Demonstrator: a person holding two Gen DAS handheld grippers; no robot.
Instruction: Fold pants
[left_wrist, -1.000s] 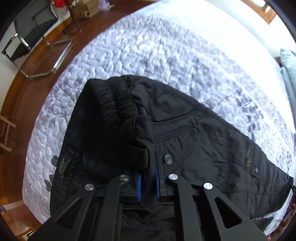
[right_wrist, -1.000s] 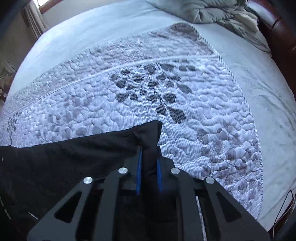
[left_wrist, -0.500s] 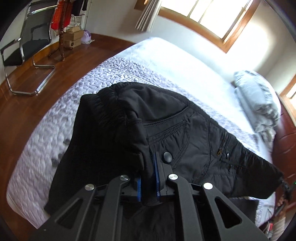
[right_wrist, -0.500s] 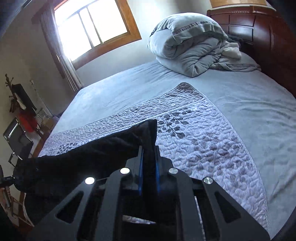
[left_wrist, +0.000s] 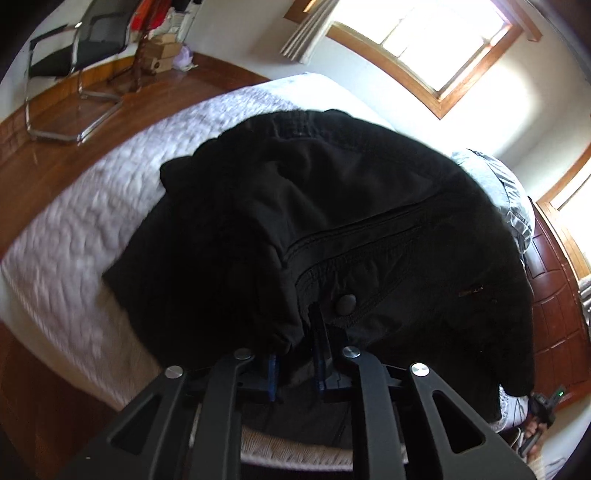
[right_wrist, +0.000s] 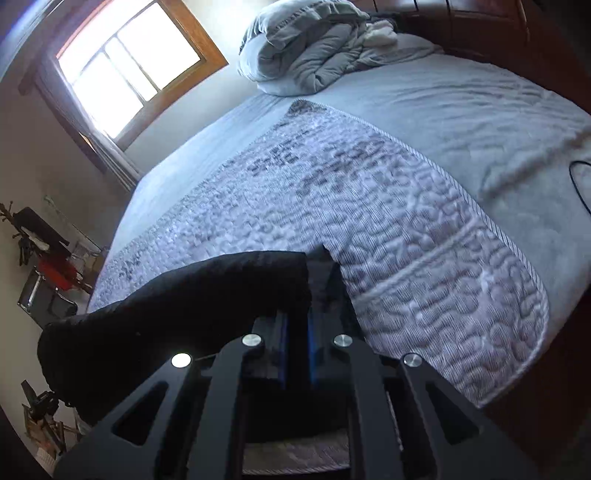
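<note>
Sunlit bedroom, quilted bedspread below, and the black pants hang doubled between both tongs, left gripper just easing open around the waistband, right gripper pinching a hem — next, lay them flat.

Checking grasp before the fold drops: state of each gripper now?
Left gripper: jaws just opening slightly, black pants fabric between the pads.
Right gripper: shut on the pants' other end.

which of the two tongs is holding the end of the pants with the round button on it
The left tongs: the black pants show a round black button just beyond them. The right tongs pinch a plain end with no button.
</note>
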